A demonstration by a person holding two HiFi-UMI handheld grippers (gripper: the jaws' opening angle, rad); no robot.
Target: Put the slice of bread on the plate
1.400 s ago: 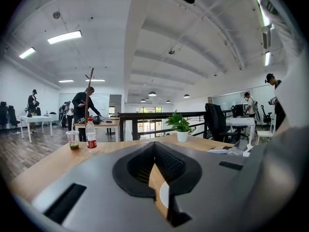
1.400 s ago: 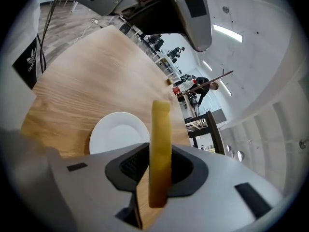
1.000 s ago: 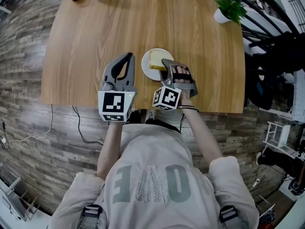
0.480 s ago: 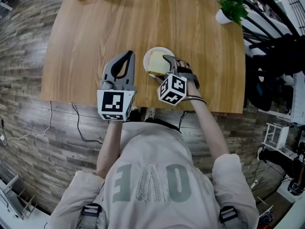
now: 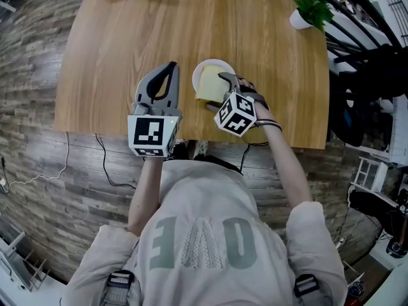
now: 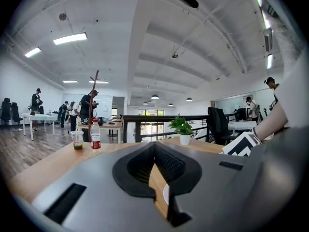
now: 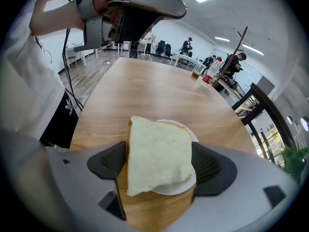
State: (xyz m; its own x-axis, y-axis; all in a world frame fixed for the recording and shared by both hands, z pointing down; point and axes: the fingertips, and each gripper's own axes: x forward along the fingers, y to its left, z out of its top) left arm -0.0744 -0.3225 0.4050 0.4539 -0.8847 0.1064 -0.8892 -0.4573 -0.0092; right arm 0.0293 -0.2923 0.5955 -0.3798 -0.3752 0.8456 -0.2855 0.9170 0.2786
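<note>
as it overlaps the plate (image 7: 187, 184), bread (image 7: 157, 153) looks pale.

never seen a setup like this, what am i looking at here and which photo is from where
A person holds a two-jaw gripper in each hand; no robot arm. The overhead picture comes from a camera on their head; the other two ride on the grippers and look along the jaws. On the table are a white plate, a potted plant, a bottle and a cup. The left gripper is shut and empty. On the right gripper the jaws are opening, with the bread slice between them, over the plate.
</note>
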